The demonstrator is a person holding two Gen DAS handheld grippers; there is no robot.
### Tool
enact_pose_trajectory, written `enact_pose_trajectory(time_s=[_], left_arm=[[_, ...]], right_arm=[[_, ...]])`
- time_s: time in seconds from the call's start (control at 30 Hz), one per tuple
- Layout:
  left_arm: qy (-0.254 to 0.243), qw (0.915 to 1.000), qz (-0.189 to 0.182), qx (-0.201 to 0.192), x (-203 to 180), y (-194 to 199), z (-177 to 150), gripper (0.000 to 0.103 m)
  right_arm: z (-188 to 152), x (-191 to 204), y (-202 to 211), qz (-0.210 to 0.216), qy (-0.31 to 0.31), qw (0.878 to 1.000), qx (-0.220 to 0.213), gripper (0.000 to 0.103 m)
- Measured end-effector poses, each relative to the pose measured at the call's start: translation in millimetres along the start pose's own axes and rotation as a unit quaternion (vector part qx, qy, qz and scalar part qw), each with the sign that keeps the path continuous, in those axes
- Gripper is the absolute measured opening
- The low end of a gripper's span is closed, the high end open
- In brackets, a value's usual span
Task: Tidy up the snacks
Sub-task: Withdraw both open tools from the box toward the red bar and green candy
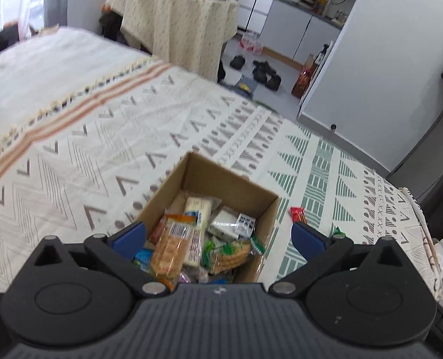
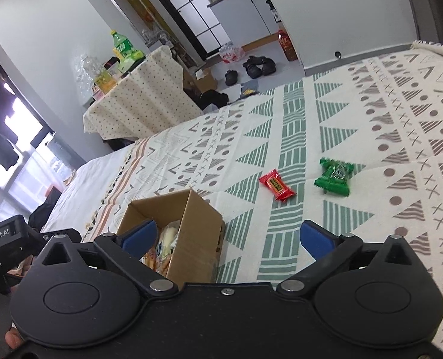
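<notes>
On the bed (image 1: 72,137), over a patterned bedspread (image 2: 356,125), stands an open cardboard box (image 1: 245,193) filled with wrapped snacks.

Left wrist view, left to right:
- The left hand-held gripper (image 1: 218,236) hangs above the box, released, with its blue fingers (image 1: 130,236) spread wide and nothing between them.
- An orange cracker packet (image 1: 170,251) lies uppermost in the box, beside a white packet (image 1: 196,209) and a green-trimmed biscuit packet (image 1: 230,254). Print on the wrappers is too blurred to read, and the near wall of the box is hidden behind the gripper body.
- Beyond the box's right wall, a red candy (image 1: 297,214) and a green candy (image 1: 338,232) are each partly cut off by the right finger.

Right wrist view, left to right:
- The other gripper's body shows at the left edge, cut off.
- The right hand-held gripper (image 2: 229,239) is likewise released and empty; its left finger overlaps the box opening.
- Both candies lie on the bedspread, well apart from the box and near each other, not touching.

A cloth-covered bench (image 2: 137,101) carrying bottles stands past the bed.
</notes>
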State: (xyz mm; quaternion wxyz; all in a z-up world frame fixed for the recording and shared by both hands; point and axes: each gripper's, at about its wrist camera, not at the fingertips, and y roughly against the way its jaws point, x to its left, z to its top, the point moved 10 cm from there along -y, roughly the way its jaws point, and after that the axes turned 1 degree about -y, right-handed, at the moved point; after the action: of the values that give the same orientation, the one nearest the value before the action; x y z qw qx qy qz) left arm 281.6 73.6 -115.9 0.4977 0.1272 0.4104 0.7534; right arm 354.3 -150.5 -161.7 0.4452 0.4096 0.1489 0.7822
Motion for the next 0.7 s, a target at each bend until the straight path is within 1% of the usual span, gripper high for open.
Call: enact_pose_trajectory(time_s=[0.13, 0.3, 0.5, 0.6, 0.7], left_arm=[[-0.014, 0.9999, -0.005, 0.003, -13.2, 4.1, -2.6, 0.103], [-0.034, 0.9989, -0.016, 0.028, -30.8, 4.5, -12.5, 0.103], [-0.047, 0.9981, -0.031, 0.028, -48.4, 8.4, -16.2, 0.103], [-0.059, 0.9974, -0.039, 0.015, -59.3, 12.1, -15.5, 0.103], [-0.06, 0.997, -0.049, 0.01, -70.4, 12.6, -17.0, 0.103]], right_arm=[[6.8, -6.7, 11.9, -0.007, 0.002, 1.0, -0.021, 0.103], [14.5, -16.3, 23.9, -0.014, 0.001, 0.999, -0.037, 0.103], [21.3, -29.2, 35.9, -0.007, -0.016, 0.999, -0.046, 0.103], [23.5, -37.9, 40.1, -0.014, -0.022, 0.998, -0.05, 0.103], [25.2, -44.8, 46.1, -0.009, -0.031, 0.998, -0.052, 0.103]])
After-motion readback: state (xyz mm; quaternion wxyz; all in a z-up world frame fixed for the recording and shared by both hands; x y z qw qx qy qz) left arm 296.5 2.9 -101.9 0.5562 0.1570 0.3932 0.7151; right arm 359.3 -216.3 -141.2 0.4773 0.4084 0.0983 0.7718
